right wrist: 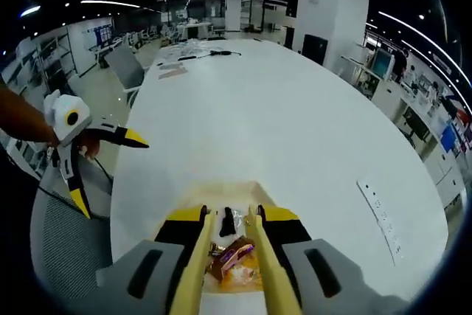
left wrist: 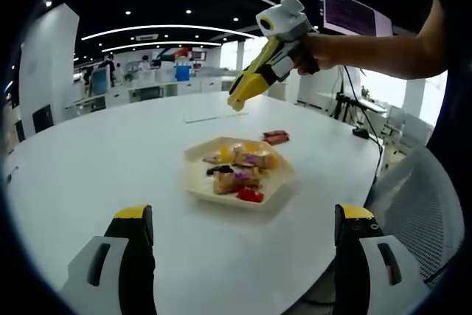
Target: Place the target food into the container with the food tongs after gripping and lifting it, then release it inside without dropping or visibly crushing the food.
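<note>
left gripper (left wrist: 240, 256) gapes wide, empty; right gripper (right wrist: 232, 237) pinches the tongs (right wrist: 234, 256) over wrapped snacks (right wrist: 236, 260) in the tray (left wrist: 199, 182); squeezing harder could crush one.

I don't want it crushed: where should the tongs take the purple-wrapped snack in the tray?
Grip the purple-wrapped snack across its narrow middle, coming straight down from above. It lies flat in the tray between the tong arms, with other pieces close beside it, so a side approach would nudge them.
</note>
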